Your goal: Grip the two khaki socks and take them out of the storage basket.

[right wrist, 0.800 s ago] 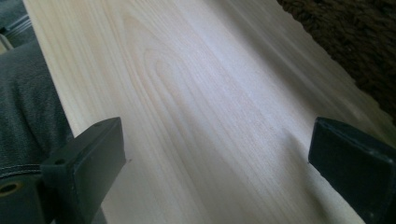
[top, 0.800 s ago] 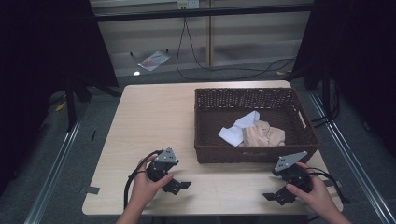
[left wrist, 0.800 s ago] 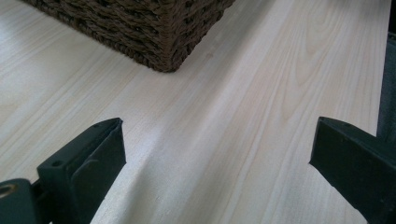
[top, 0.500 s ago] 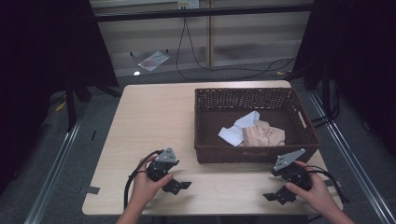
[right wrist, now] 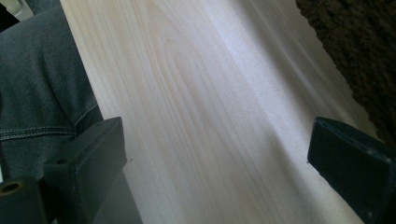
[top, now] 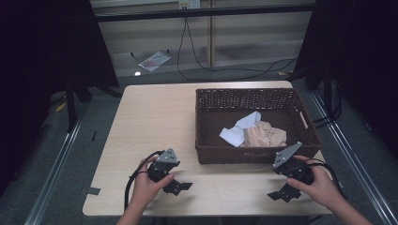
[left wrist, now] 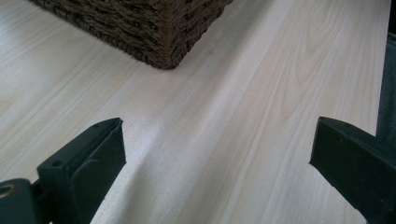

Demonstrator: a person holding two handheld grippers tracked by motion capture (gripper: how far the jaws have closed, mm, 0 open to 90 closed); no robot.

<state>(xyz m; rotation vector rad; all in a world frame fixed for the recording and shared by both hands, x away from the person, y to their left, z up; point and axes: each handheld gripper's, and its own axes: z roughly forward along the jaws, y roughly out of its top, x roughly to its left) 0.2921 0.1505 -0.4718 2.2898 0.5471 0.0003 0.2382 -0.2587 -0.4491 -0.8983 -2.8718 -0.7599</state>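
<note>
A: High view, items?
B: Left gripper [top: 177, 186] at 7 o'clock, right gripper [top: 281, 193] at 5 o'clock, both on the counter [top: 155, 122]; wicker basket [top: 206, 101] at 2 o'clock, holding white cloth [top: 237, 131] and tan cloth [top: 265, 136].
A: Gripper views?
B: Fingers [left wrist: 88, 161] wide, empty; basket corner at 12 o'clock. Right fingers [right wrist: 93, 158] wide, empty.
</note>
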